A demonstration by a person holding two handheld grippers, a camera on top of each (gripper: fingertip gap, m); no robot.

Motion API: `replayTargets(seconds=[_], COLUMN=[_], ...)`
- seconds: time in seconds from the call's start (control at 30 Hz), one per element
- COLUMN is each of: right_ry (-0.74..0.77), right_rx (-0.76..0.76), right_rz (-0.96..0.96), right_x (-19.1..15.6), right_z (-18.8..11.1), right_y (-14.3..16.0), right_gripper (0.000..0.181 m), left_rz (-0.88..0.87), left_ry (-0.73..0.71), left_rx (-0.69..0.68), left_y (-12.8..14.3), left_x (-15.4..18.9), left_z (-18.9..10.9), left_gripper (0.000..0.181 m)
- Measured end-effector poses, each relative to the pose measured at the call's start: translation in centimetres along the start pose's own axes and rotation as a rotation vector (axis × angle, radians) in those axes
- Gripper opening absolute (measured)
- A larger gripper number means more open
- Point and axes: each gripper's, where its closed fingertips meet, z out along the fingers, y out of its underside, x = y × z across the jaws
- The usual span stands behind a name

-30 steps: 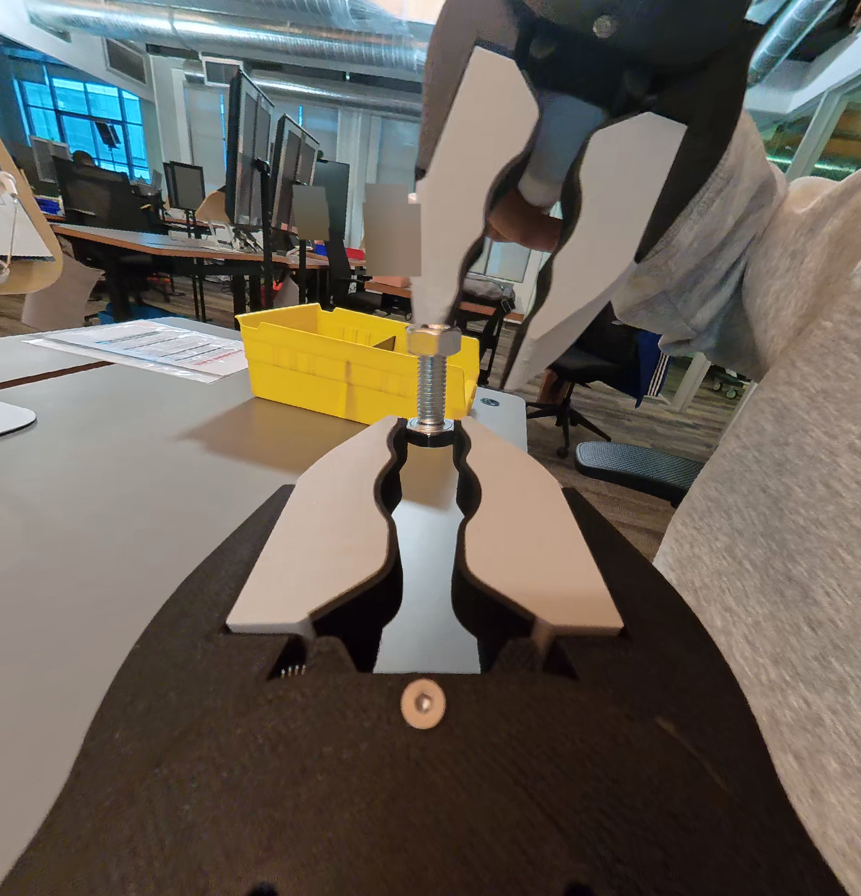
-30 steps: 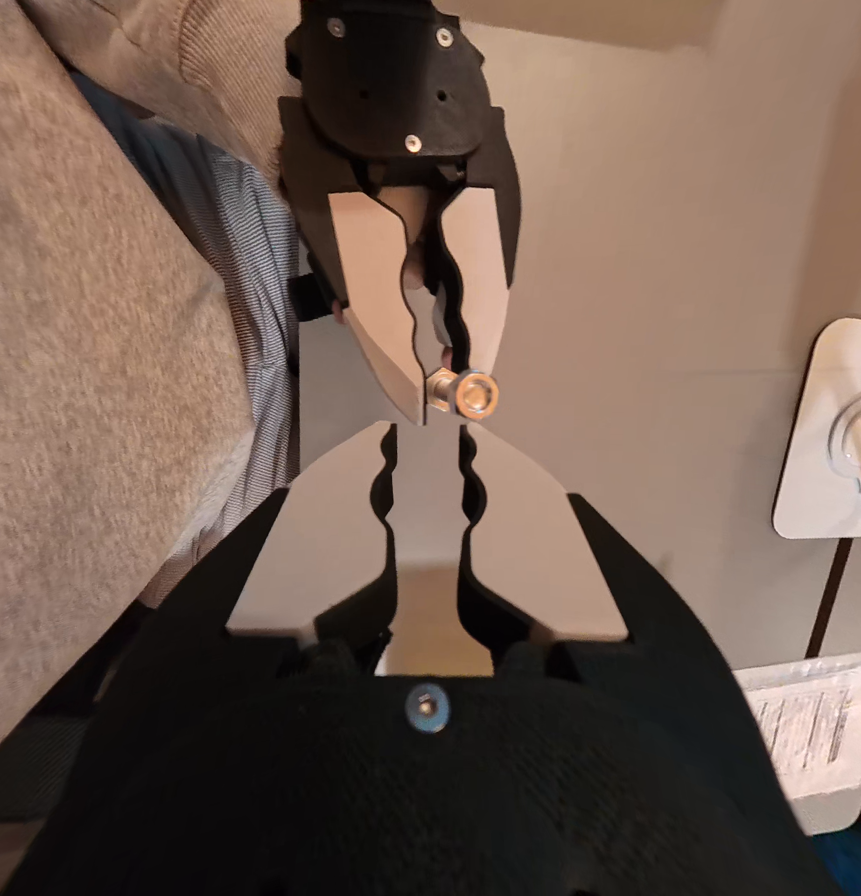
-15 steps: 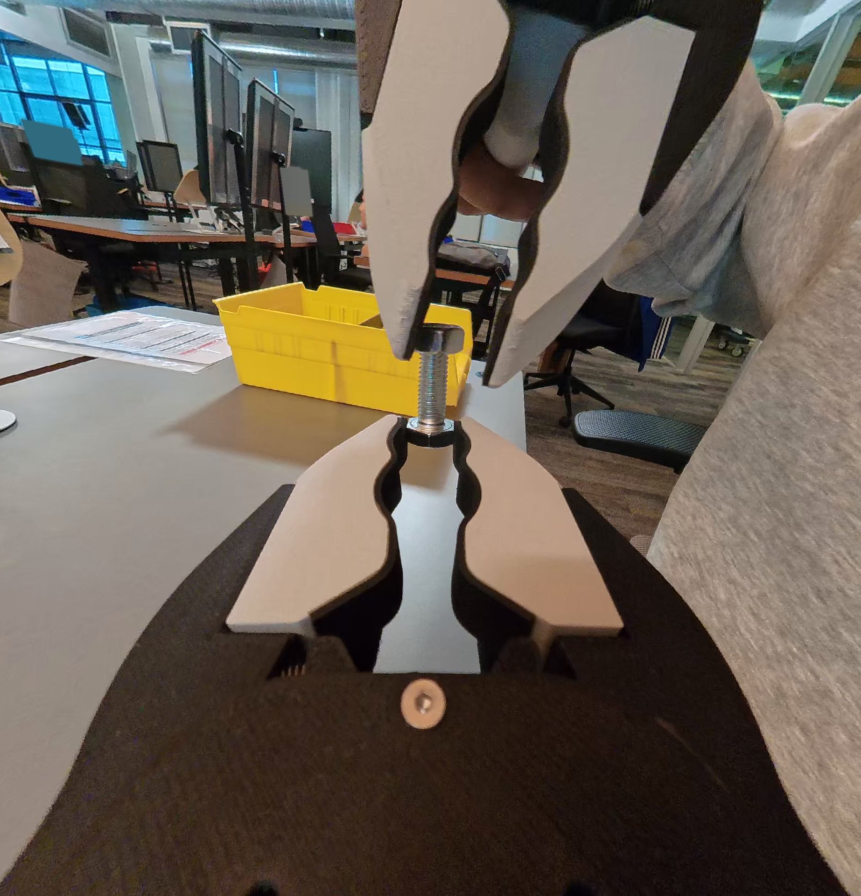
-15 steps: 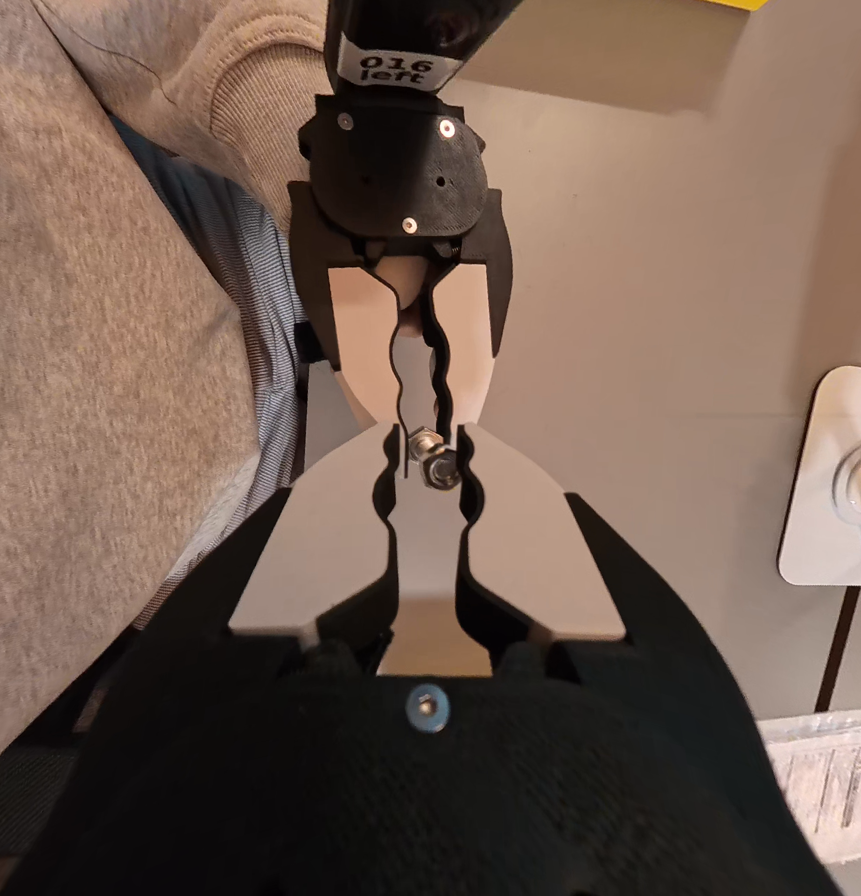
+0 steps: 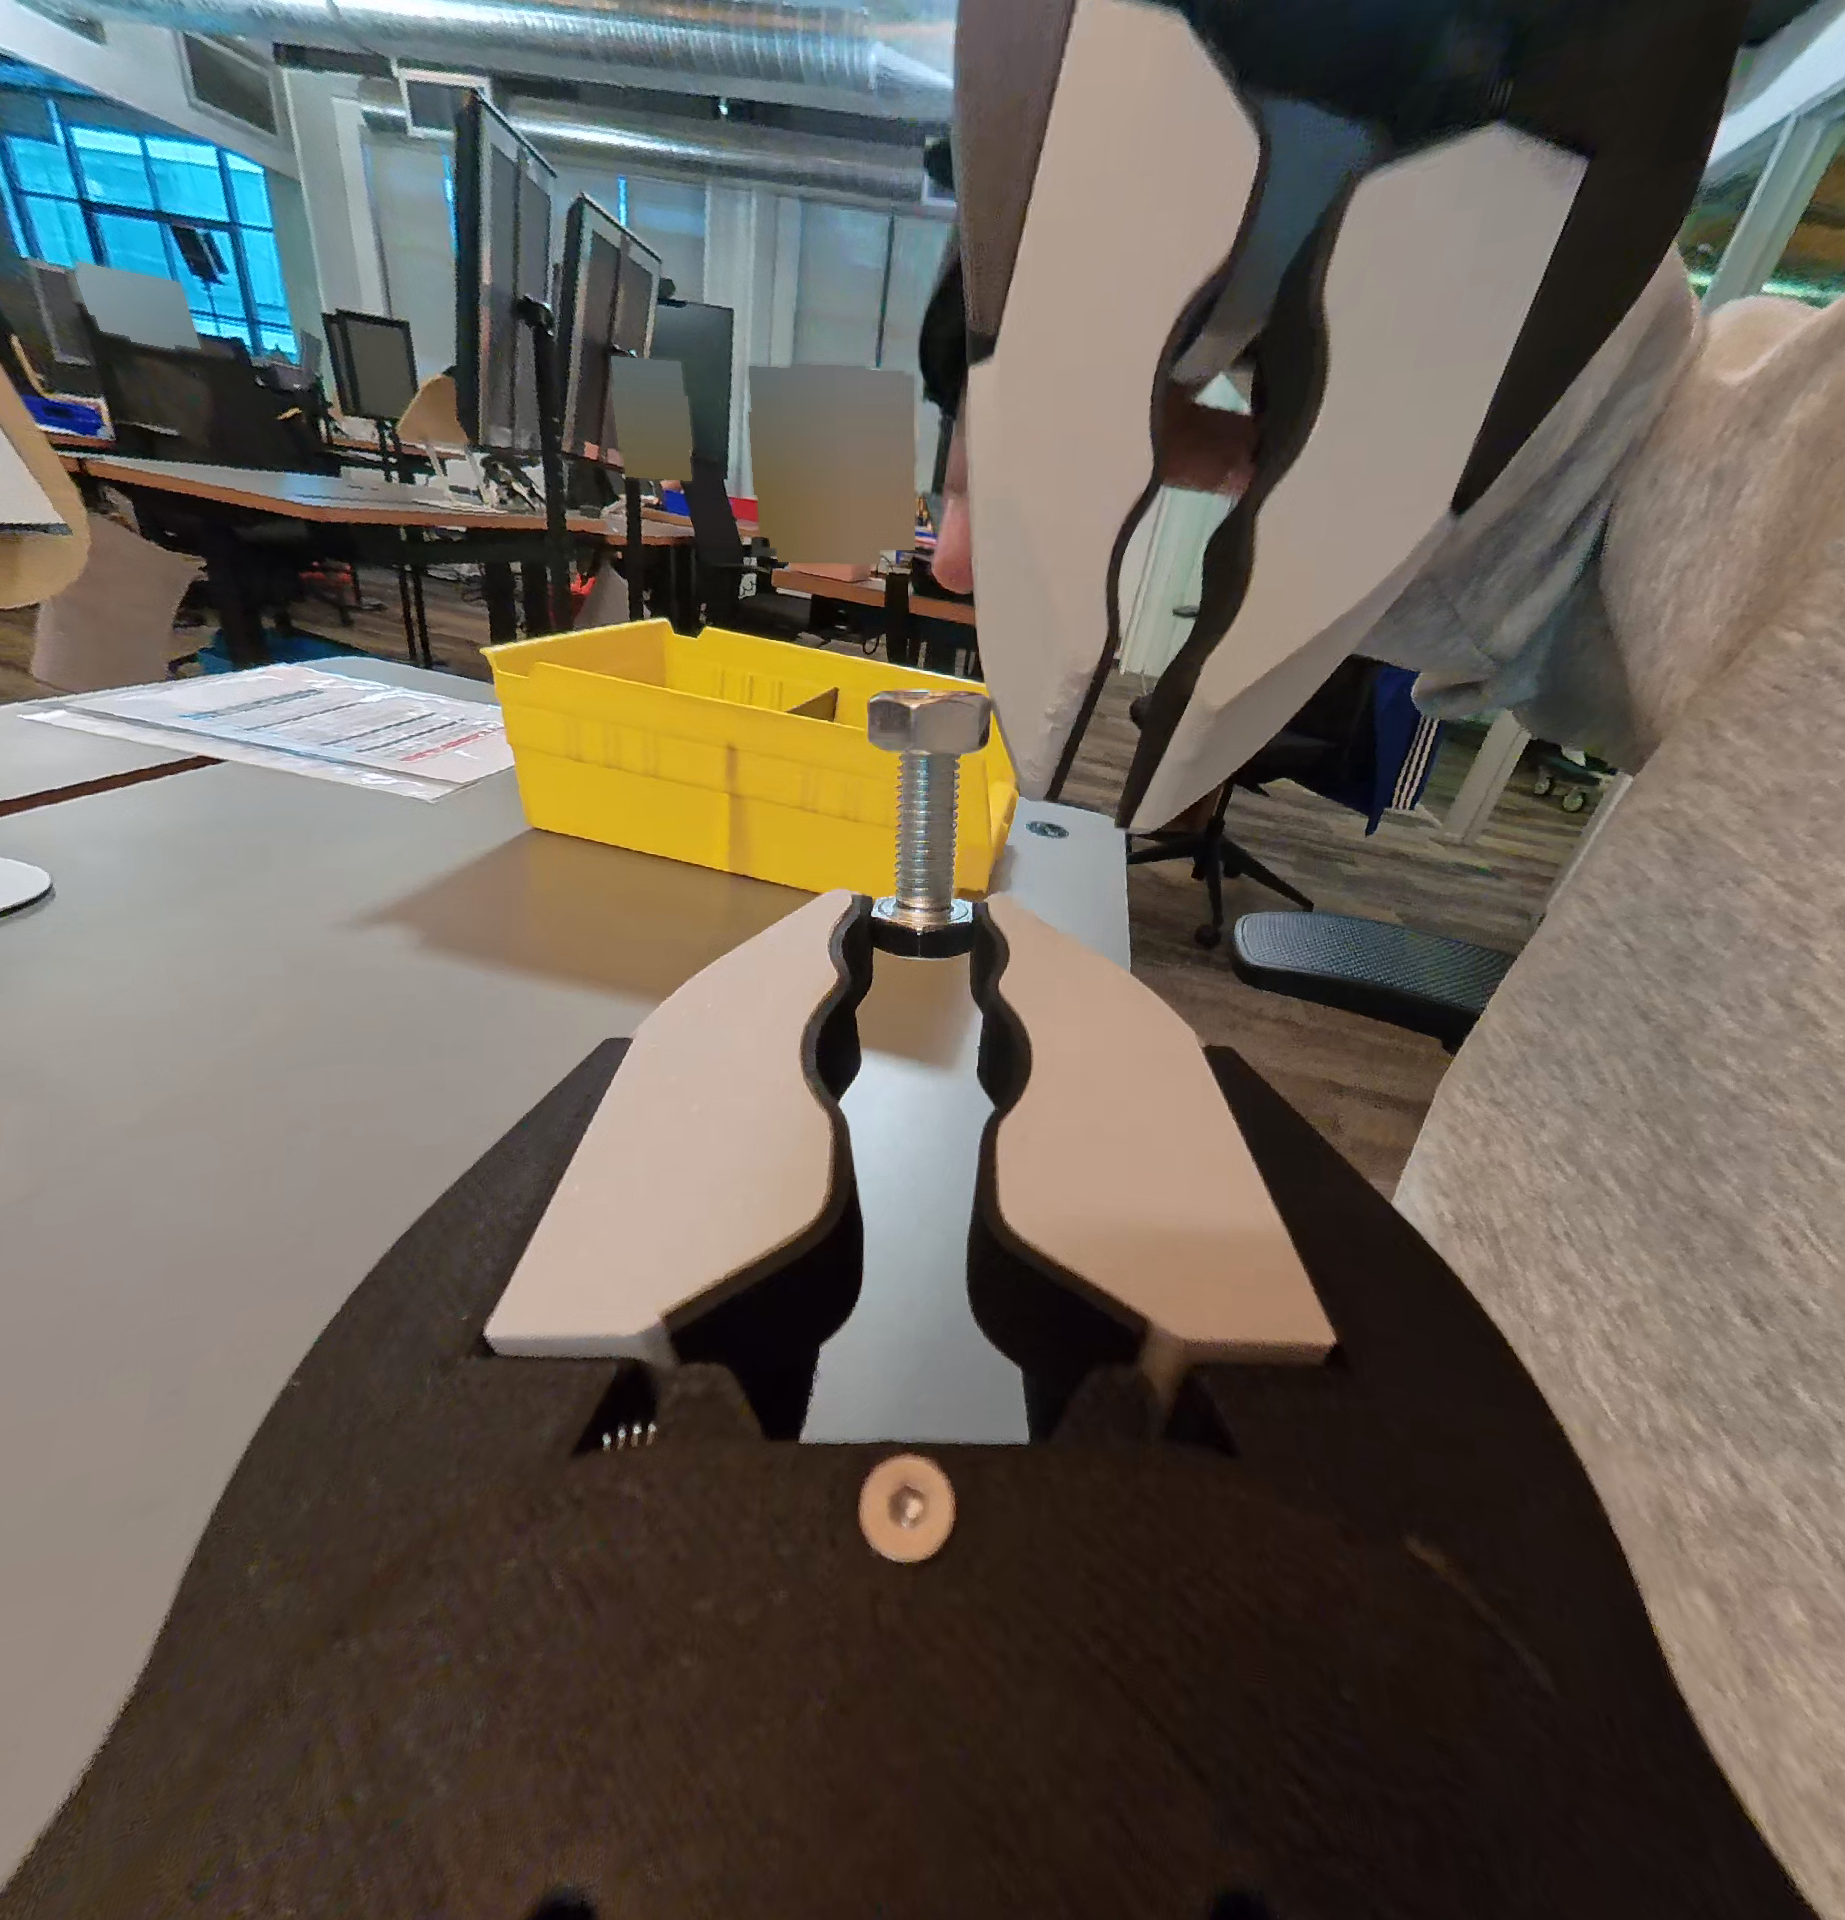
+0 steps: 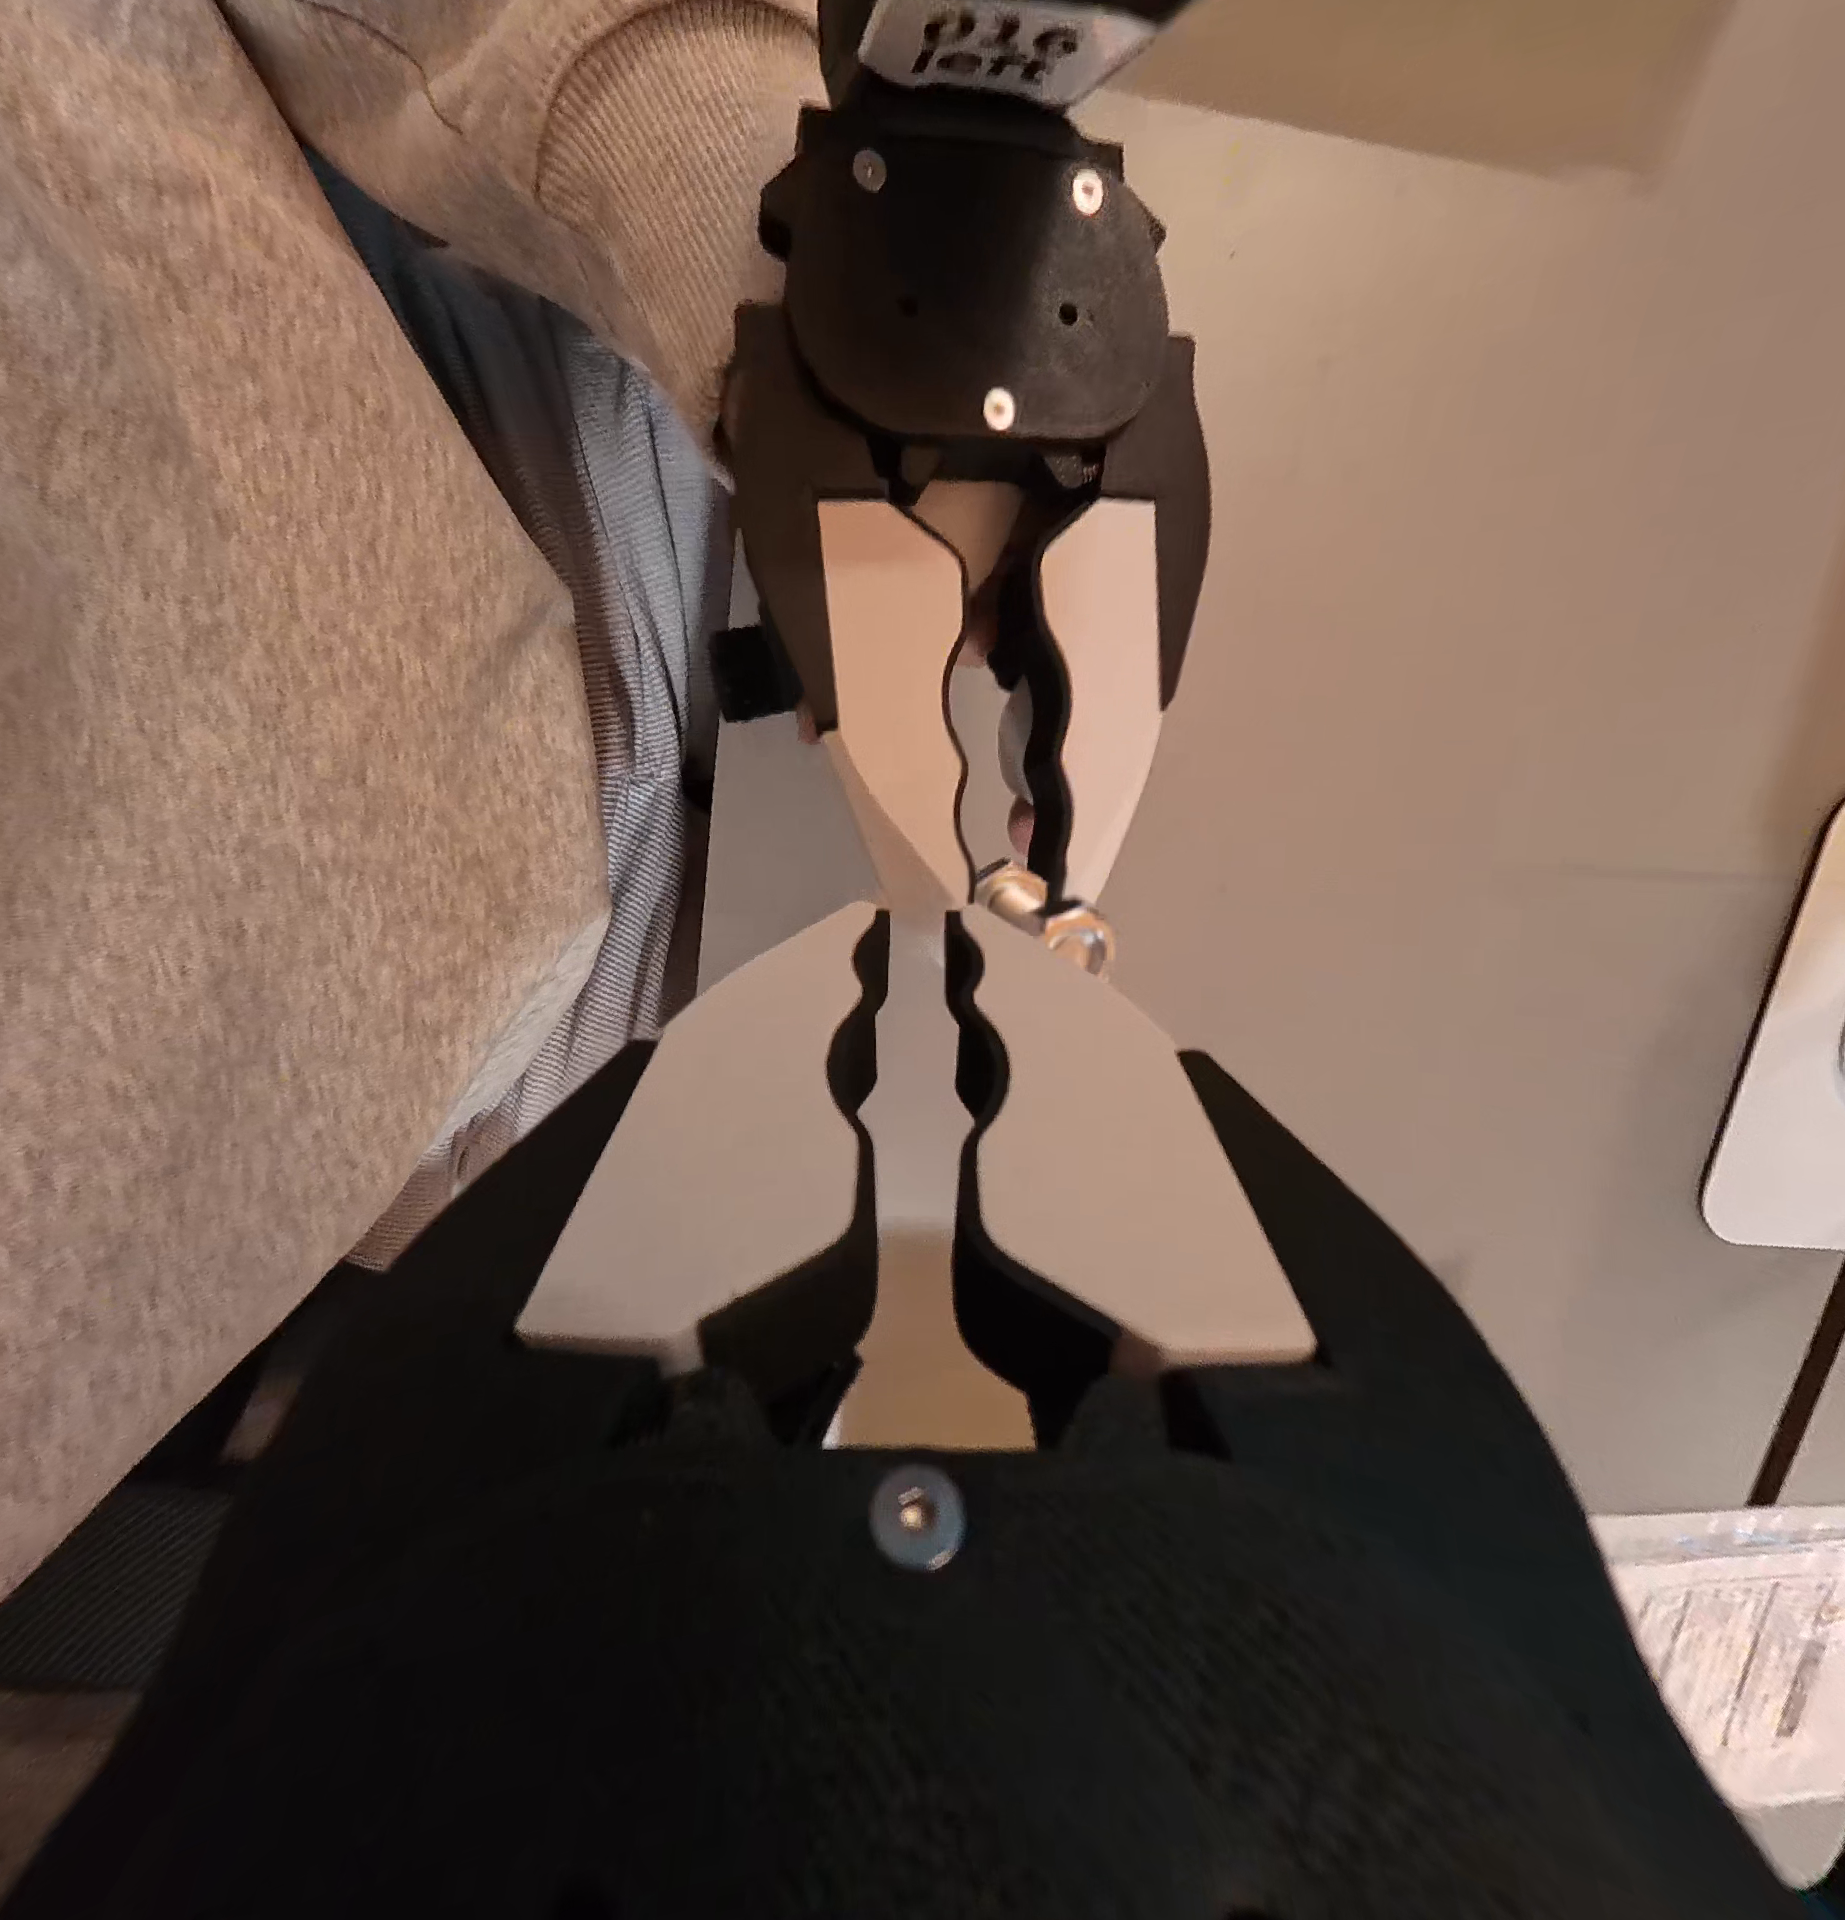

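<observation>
Bolt, bright steel with a hex head and coarse thread, stands upright from the nut that your left gripper clamps at its tips. Half a second ago your right gripper straddled the head; now its parted, wavy-edged grey fingers sit at the head's 3 o'clock, one tip just beside it. At 11 o'clock beyond, a ribbed yellow plastic bin rests on the smooth grey table.

Two tongs show: the left tongs and the right tongs. There is one bolt, with one nut on its thread. One yellow bin stands on the one desk, along with one sheet of paper in a clear sleeve. One white pad lies at the desk's edge.
</observation>
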Motion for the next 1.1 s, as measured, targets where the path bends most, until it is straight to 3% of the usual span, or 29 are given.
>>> replayTargets(seconds=[0.3,0.7,1.1], right_ry=[0.070,0.085,-0.036], right_rx=[-0.034,0.017,0.096], right_rz=[0.049,0.054,-0.045], right_x=[1.5,2.1,0.7], right_z=[-0.2,0.0,-0.7], right_y=[1.4,0.2,-0.4], right_gripper=[0.019,0.019,0.018], left_rz=[0.009,0.027,-0.052], left_ry=[0.002,0.015,0.173], left_rx=[0.009,-0.022,0.004], left_y=[-0.2,0.4,-0.1], left_x=[0.1,0.5,2.3], left_z=[-0.1,0.2,0.0], left_gripper=[0.019,0.019,0.019])
